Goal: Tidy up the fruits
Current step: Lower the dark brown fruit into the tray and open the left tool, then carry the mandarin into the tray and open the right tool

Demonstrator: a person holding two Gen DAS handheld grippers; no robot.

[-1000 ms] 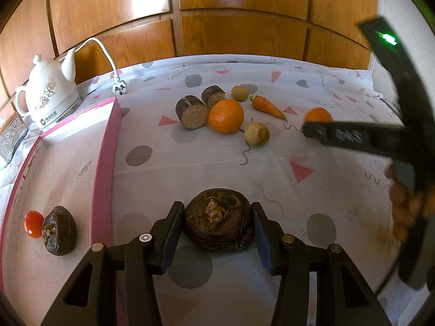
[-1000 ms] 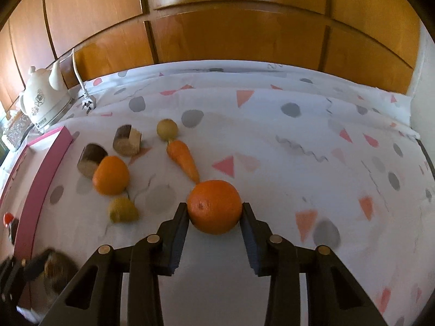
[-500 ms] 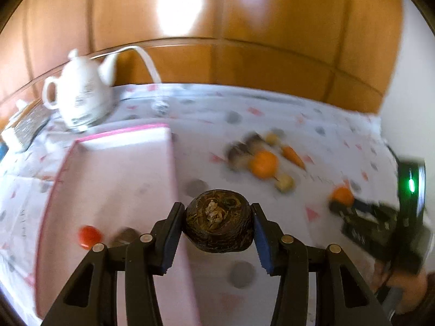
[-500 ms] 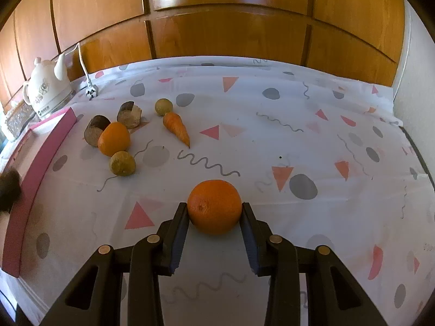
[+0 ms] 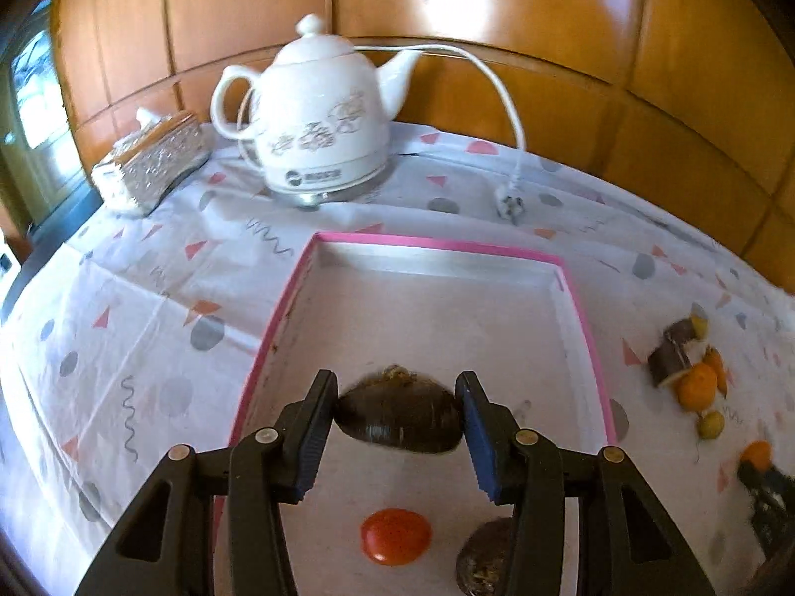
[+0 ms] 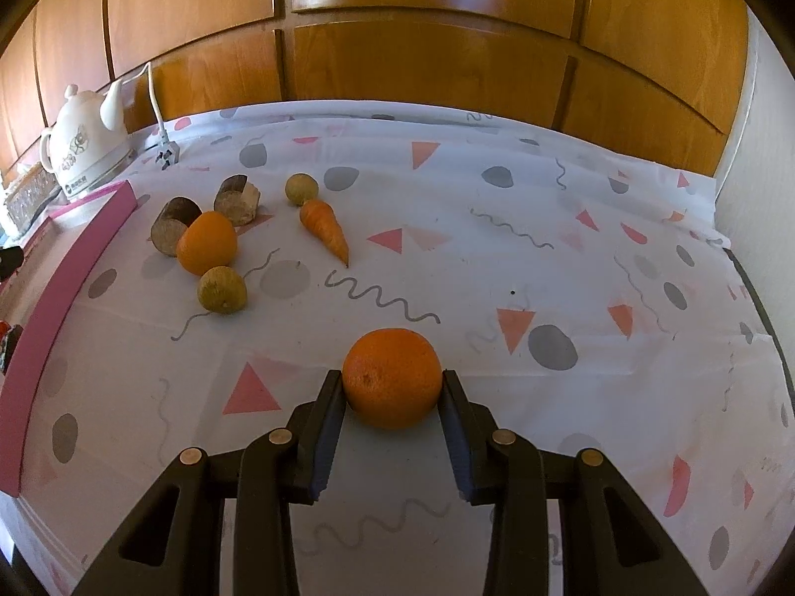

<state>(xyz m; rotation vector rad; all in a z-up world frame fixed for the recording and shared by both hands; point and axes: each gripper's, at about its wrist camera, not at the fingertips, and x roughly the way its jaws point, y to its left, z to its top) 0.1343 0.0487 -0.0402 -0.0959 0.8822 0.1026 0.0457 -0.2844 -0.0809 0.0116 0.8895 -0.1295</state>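
My left gripper [image 5: 396,397] is shut on a dark brown, wrinkled round fruit [image 5: 397,424] and holds it over the floor of the pink-rimmed tray [image 5: 437,244]. Under it in the tray lie a small red tomato [image 5: 396,536] and another dark fruit [image 5: 484,558], which the right finger partly hides. My right gripper [image 6: 392,382] is shut on an orange [image 6: 390,362] just above the patterned tablecloth. On the cloth to its left lie a second orange [image 6: 206,248], two yellow-green round fruits [image 6: 222,289], a carrot [image 6: 325,228] and two brown cut chunks [image 6: 174,226].
A white kettle [image 5: 318,119] with its cord and plug [image 5: 512,198] stands behind the tray, and a silver tissue box [image 5: 149,159] is to its left. Wooden panelling runs along the back. The tray's pink wall [image 6: 74,268] borders the cloth on the left.
My left gripper carried the dark fruit leftwards from the cloth to over the tray, and rolled as it went. The right gripper shifted slightly, then kept still with its orange.
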